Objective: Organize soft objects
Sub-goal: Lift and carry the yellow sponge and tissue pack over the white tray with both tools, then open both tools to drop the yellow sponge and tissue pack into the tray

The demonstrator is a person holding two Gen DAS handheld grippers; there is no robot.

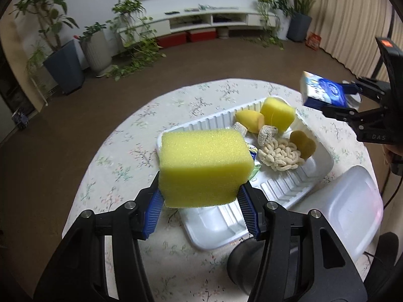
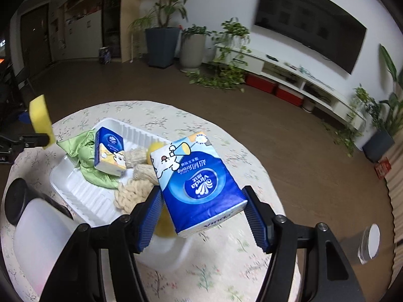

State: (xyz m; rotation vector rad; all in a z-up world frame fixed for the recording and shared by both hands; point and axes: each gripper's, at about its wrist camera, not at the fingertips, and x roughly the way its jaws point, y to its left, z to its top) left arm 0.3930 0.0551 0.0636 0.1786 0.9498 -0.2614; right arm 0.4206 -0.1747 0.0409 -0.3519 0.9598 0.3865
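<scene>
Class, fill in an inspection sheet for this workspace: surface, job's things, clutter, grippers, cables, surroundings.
Surface: round table under a floral cloth.
Job's things: white tray holding a small sponge, rope bundle, green cloth and a tissue pack.
Clutter: translucent container, black cylinder.
Grippers: left gripper holds a yellow sponge; right gripper holds a blue tissue pack.
Cables: one thin dark cable at the right edge of the left wrist view.
Surroundings: potted plants, wall television, low white shelf, curtains.
</scene>
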